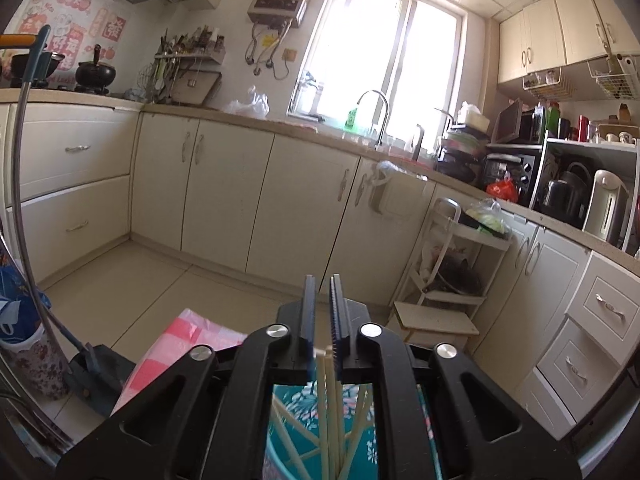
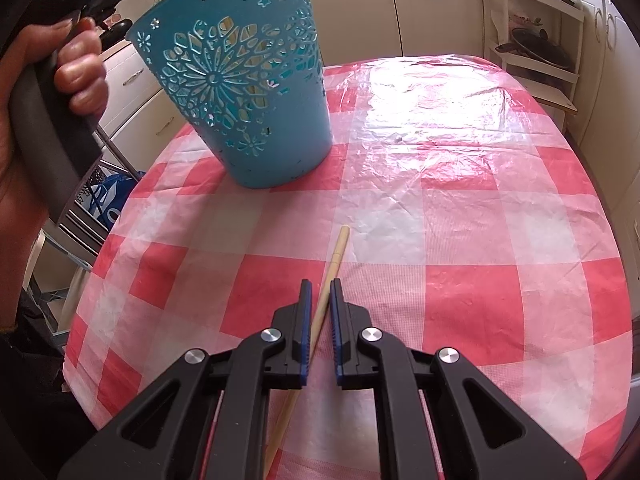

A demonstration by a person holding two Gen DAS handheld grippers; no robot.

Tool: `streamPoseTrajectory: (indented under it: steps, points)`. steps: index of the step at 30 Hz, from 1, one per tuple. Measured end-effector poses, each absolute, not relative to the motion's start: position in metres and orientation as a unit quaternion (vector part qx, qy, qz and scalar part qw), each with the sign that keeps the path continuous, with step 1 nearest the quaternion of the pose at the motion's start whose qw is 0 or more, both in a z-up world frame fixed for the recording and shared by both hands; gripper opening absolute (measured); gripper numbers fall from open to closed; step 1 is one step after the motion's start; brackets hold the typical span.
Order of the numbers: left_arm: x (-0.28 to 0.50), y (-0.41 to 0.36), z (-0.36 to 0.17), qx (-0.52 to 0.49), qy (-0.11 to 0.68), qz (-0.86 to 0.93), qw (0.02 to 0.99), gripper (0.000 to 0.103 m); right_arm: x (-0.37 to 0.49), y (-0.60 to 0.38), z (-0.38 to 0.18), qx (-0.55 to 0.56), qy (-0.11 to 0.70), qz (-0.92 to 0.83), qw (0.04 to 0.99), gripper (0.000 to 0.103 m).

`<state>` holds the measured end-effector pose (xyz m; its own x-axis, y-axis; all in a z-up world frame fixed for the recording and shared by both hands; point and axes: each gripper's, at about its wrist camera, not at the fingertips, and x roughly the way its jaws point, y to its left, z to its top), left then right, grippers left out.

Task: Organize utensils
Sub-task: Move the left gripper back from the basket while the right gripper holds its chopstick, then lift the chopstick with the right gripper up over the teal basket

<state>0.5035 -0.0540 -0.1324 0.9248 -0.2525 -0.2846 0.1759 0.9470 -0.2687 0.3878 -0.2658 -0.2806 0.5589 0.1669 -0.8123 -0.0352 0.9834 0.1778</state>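
Note:
A teal cut-out basket [image 2: 240, 92] stands at the far left of the table, with several pale chopsticks [image 1: 332, 408] upright inside it. My left gripper [image 1: 322, 280] hovers over the basket [image 1: 296, 412], its jaws slightly apart. The top of one chopstick [image 1: 325, 354] sits between the pads, and a sliver of gap shows on its left side. A hand [image 2: 76, 64] holds that gripper's handle beside the basket. One more chopstick [image 2: 340, 248] lies on the checked cloth. My right gripper [image 2: 320, 284] is shut on it, the stick crossing slantwise between the pads.
The pink-and-white checked tablecloth [image 2: 460, 200] covers a rounded table whose edges fall away left and right. Cream cabinets line the walls. A white shelf trolley [image 1: 460, 264] stands at the right, a dustpan [image 1: 96, 372] and a blue bag [image 1: 16, 312] at the left.

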Motion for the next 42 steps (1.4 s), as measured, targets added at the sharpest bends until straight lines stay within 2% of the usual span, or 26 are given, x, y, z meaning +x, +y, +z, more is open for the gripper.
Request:
streamPoseTrajectory:
  steps: [1, 2, 3, 4, 10, 15, 30, 37, 42]
  points:
    - [0.501, -0.054, -0.133, -0.119, 0.165, -0.109, 0.973, 0.025, 0.388, -0.266, -0.28, 0.072, 0.467, 0.059, 0.879, 0.01]
    - [0.497, -0.052, -0.133, -0.117, 0.17, -0.107, 0.972, 0.032, 0.388, -0.267, -0.28, 0.073, 0.468, 0.059, 0.879, 0.01]
    - [0.491, -0.049, -0.132, -0.115, 0.173, -0.103, 0.973, 0.045, 0.388, -0.267, -0.28, 0.074, 0.469, 0.059, 0.878, 0.01]
    - [0.485, -0.046, -0.132, -0.114, 0.173, -0.099, 0.973, 0.053, 0.388, -0.267, -0.28, 0.073, 0.47, 0.06, 0.878, 0.01]
    - [0.44, -0.012, -0.135, -0.123, 0.184, -0.076, 0.972, 0.071, 0.384, -0.268, -0.281, 0.068, 0.467, 0.063, 0.88, 0.01]
    - [0.432, 0.012, -0.146, -0.153, 0.22, -0.062, 0.961, 0.074, 0.382, -0.262, -0.281, 0.051, 0.459, 0.058, 0.885, 0.01]
    - [0.438, 0.005, -0.14, -0.107, 0.233, -0.066, 0.964, 0.079, 0.387, -0.249, -0.282, -0.007, 0.45, 0.04, 0.892, 0.008]
    - [0.44, -0.003, -0.142, -0.09, 0.243, -0.066, 0.964, 0.08, 0.386, -0.27, -0.278, 0.081, 0.461, 0.083, 0.88, 0.005]
    - [0.441, -0.005, -0.142, -0.085, 0.248, -0.065, 0.963, 0.082, 0.382, -0.284, -0.259, 0.151, 0.435, 0.134, 0.877, 0.005]
